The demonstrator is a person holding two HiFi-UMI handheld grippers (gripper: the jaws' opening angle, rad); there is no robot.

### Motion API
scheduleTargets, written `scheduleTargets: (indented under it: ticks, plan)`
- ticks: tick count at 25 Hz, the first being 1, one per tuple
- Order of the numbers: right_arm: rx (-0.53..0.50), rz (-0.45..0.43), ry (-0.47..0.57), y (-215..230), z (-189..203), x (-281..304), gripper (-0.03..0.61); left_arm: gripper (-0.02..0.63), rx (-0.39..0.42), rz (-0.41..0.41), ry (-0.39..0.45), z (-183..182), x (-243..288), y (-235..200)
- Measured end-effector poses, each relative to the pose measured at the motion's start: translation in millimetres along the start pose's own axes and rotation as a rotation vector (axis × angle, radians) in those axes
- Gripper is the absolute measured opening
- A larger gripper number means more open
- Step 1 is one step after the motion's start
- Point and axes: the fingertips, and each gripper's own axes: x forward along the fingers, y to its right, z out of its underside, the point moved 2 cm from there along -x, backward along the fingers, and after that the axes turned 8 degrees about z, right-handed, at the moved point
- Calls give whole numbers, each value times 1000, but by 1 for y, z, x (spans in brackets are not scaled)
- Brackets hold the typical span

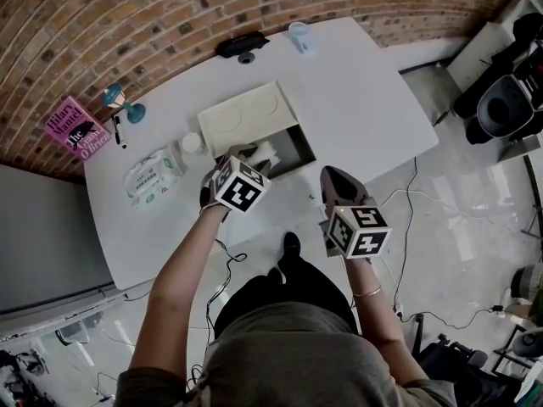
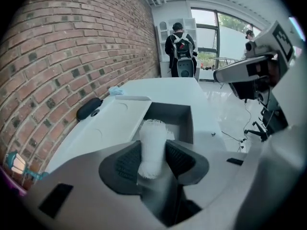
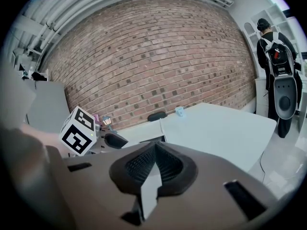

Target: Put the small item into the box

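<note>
A small white bristly roll point(image 2: 152, 137) is pinched upright between the pads of my left gripper point(image 2: 153, 152), which is shut on it. It hangs just in front of the open box point(image 2: 184, 116), whose dark inside shows behind it; the cream lid point(image 2: 112, 123) lies flipped to the left. From the head view, the left gripper point(image 1: 253, 161) sits at the box's point(image 1: 299, 148) near-left corner with the roll point(image 1: 265, 152) over the rim. My right gripper point(image 1: 331, 181) hovers to the right near the table's front edge, and in its own view the right gripper point(image 3: 154, 147) is shut with nothing in it.
On the white table point(image 1: 356, 91) lie a wipes pack point(image 1: 154, 175), a small white jar point(image 1: 192, 143), a pink book point(image 1: 76, 127), a teal object point(image 1: 125, 104), a black device point(image 1: 241, 45) and a blue cup point(image 1: 299, 36). A person with a backpack point(image 2: 181, 51) stands beyond the table's far end.
</note>
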Motion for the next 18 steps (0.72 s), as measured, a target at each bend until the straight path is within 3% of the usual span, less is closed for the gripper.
scheduleTargets:
  ticks: [12, 18]
  plan:
    - [12, 27, -11, 10, 3, 0, 8, 169, 134, 107, -119, -4, 29, 9]
    - [20, 43, -17, 17, 5, 0, 8, 169, 174, 119, -184, 1, 38, 10]
